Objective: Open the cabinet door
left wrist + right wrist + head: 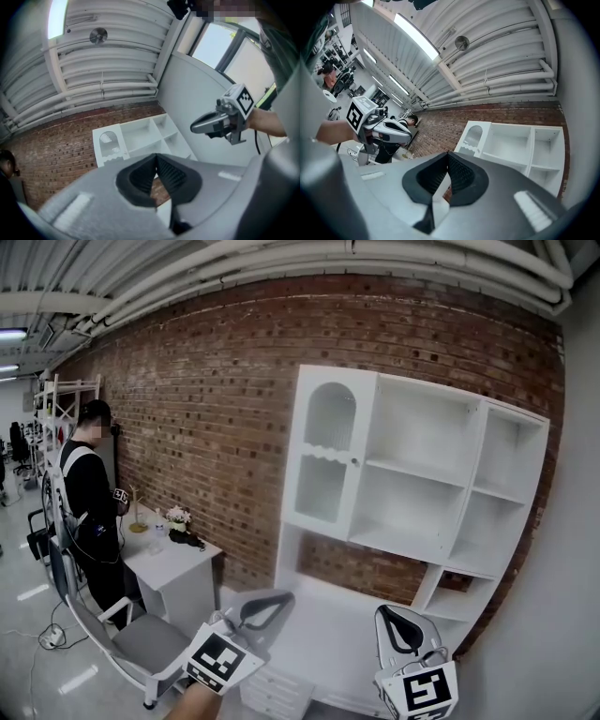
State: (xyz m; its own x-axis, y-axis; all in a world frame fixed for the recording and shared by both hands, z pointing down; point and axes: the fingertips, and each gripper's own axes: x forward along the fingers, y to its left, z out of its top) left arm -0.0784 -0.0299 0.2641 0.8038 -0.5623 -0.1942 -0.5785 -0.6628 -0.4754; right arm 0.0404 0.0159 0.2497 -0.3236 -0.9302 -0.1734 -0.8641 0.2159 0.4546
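A white cabinet [422,484] stands against the brick wall. Its one door [328,460], with an arched window, covers the upper left compartment and looks closed. A small knob [354,462] sits on the door's right edge. Both grippers hang low in the head view, well short of the cabinet. The left gripper [287,597] is shut and empty, and so is the right gripper [395,609]. The left gripper view shows the door [109,144] beyond the meeting fingertips [156,156], with the right gripper [194,126] at the side. The right gripper view shows the door [472,138] far ahead.
The other shelves [417,470] of the cabinet are open and bare, with drawers [277,690] below. At the left a person [91,512] stands beside a white desk [173,563] with small items on it. A grey chair [141,643] stands in front of the desk.
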